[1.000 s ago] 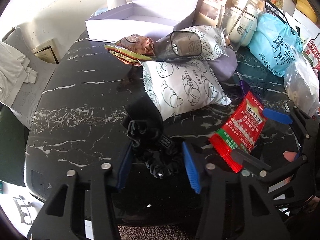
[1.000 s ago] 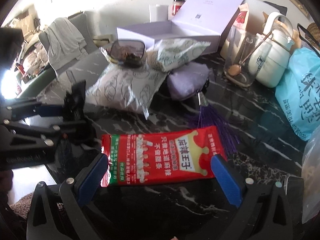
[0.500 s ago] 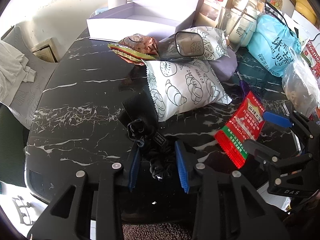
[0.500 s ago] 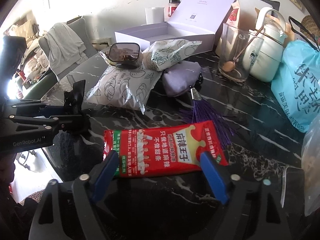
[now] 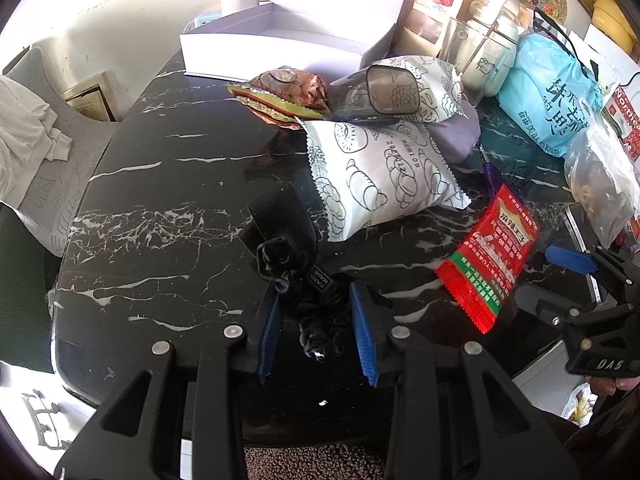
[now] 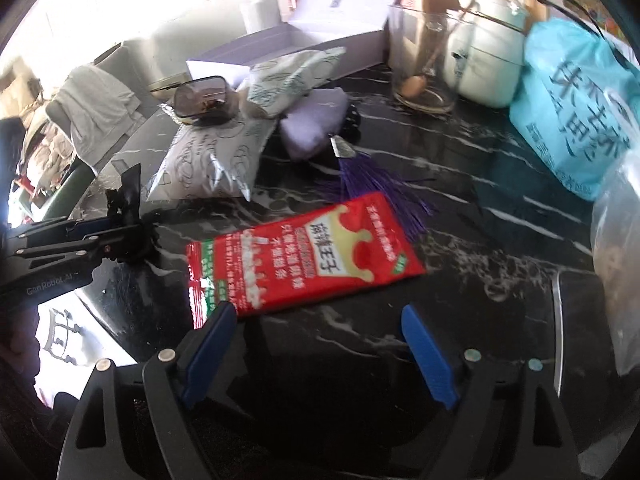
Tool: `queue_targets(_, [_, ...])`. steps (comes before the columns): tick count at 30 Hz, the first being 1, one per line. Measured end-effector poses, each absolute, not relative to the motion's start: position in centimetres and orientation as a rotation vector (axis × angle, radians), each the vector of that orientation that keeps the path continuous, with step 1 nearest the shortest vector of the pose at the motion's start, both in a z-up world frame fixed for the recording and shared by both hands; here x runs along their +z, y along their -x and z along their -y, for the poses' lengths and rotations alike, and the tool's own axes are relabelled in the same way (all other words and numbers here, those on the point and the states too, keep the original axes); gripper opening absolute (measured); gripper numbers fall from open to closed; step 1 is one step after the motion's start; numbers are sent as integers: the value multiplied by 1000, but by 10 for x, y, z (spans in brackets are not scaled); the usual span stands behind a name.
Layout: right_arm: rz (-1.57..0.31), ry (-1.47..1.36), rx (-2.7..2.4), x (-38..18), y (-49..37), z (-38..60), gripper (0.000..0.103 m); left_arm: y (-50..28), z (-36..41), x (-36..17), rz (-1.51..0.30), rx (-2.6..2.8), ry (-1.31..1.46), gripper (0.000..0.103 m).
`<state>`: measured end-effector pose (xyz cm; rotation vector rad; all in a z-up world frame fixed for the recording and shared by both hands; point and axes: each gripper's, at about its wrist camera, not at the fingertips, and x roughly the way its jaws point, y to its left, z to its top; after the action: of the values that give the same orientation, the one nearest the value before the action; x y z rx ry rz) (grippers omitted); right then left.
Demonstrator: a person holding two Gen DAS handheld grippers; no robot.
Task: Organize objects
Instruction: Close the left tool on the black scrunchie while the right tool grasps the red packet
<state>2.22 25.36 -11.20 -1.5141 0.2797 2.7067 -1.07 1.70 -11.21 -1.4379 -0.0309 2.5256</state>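
A black scrunchie (image 5: 320,320) with a black ribbon bow (image 5: 280,216) lies near the front edge of the black marble table (image 5: 168,184). My left gripper (image 5: 316,300) is shut on it, both blue pads pressing the fabric. In the right wrist view that gripper (image 6: 132,232) shows at the left with the bow (image 6: 130,192) sticking up. A red snack packet (image 6: 304,252) lies skewed on the table. My right gripper (image 6: 316,312) stands wide, its jaws opening. Its left pad (image 6: 212,336) is at the packet's near corner and the right pad is clear of it. The packet (image 5: 488,256) and right gripper (image 5: 538,276) show at right.
Behind lie two croissant-printed bags (image 5: 380,184), a dark plastic cup (image 5: 376,92), a purple pouch (image 5: 460,136) with a tassel (image 6: 372,188) and an open white box (image 5: 280,40). A teapot (image 6: 484,52), a blue bag (image 5: 552,92) and a clear bag (image 5: 604,184) crowd the right side.
The left jaws closed onto the scrunchie. The right gripper narrowed, then widened a little and rolled; the red packet now sits skewed toward its left pad.
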Motion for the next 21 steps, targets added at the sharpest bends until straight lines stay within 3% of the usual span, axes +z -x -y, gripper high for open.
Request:
queue_targets(4, [-395, 1521, 2711, -111, -17, -256, 85, 11, -16, -112, 41, 2524, 1439, 32])
queue_targets(15, [-425, 1459, 2670, -111, 26, -243, 86, 11, -9, -112, 80, 2528, 1455, 32])
queue_targets(21, [-225, 1421, 2591, -120, 46, -220, 93, 11, -10, -112, 68, 2531, 1455, 32])
